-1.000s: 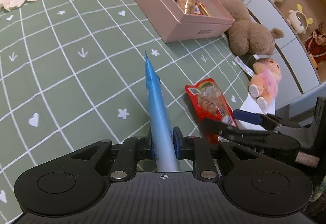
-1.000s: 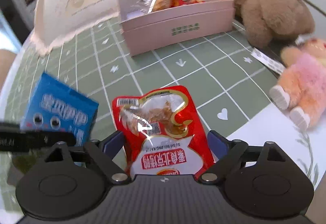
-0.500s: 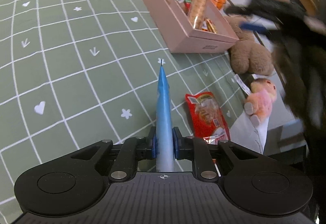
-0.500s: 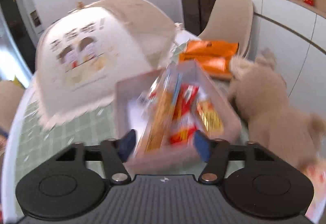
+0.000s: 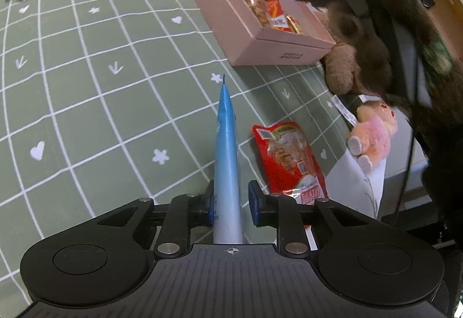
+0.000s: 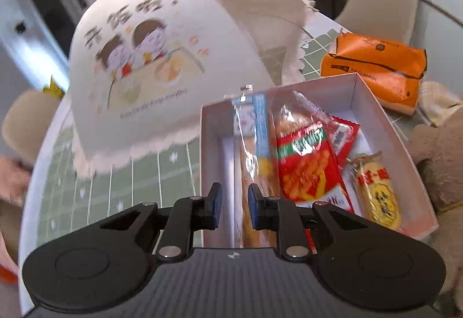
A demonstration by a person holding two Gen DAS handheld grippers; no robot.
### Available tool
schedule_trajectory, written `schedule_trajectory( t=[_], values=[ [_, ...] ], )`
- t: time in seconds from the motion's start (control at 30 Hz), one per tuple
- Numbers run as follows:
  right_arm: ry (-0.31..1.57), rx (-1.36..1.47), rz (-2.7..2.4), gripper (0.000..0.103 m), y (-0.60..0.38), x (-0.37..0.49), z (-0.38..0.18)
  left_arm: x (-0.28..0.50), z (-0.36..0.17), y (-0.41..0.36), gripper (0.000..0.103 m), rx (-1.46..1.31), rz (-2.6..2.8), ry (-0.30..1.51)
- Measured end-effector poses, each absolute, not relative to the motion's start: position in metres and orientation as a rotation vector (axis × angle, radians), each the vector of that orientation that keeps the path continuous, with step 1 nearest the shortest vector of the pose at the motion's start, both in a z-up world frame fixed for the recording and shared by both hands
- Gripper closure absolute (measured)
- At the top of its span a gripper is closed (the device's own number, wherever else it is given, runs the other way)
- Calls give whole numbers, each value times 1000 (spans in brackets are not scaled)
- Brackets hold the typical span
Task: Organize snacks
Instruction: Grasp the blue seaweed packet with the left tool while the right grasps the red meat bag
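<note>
A: Change since a second ago: the right hand-held gripper (image 6: 234, 206) has left the red snack pouch (image 5: 290, 157) on the worktop (image 5: 86, 92) and now hangs over the pink box (image 6: 364, 92). The left hand-held gripper (image 5: 231, 206) has stayed on the blue packet (image 5: 227, 156).

B: Largest items first?

A: The worktop carries a green grid cloth. At its far side stands a white domed food cover (image 6: 162, 57) with cartoon print. The pink box sits just beside it, open at the top. An orange pack (image 6: 376, 72) lies behind the box; a brown plush bear (image 5: 347, 69) touches the box's near right corner; a pink plush toy (image 5: 373, 136) lies nearer the worktop's edge.

B: Box contents?

A: A long clear-wrapped snack (image 6: 254, 144), a red bag of orange sticks (image 6: 306, 164), and a small yellow wrapped piece (image 6: 376, 190), lying side by side.

B: Gripper states?

A: Left: jaws narrowed about the blue packet, which stands edge-on between them, its tip pointing away. Right: jaws narrowly parted, nothing between them.

B: The red snack pouch?

A: Flat on the cloth, just right of the blue packet, well apart from the box.
</note>
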State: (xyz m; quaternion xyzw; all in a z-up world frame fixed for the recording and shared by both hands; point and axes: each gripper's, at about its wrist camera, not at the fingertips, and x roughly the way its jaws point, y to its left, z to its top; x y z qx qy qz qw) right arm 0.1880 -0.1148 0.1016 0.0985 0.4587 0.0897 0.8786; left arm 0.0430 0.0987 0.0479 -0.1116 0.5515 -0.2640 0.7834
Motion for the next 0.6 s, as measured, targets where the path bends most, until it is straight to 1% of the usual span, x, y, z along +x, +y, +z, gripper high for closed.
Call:
schedule_trajectory(
  t=[0.07,0.13,0.2,0.27,0.33,0.4,0.6],
  values=[
    [939,132,193,84,-112,166,108,45,46,96,78,-244,-571,1186],
    [928,59,192,81,-111,142,114,49,41,93,78,-260,-583,1200],
    [925,-23,181,76,-108,117,116,51,39,88,85,-264,-604,1201],
    [925,-83,163,68,-108,95,116,48,41,85,85,-247,-618,1188],
    [925,-86,154,50,-110,72,116,47,42,85,85,-243,-601,1200],
    [944,-39,173,44,-114,49,113,46,43,88,85,-252,-583,1215],
    [1054,61,128,43,-115,-1,78,40,51,97,85,-230,-549,1195]
  ],
)
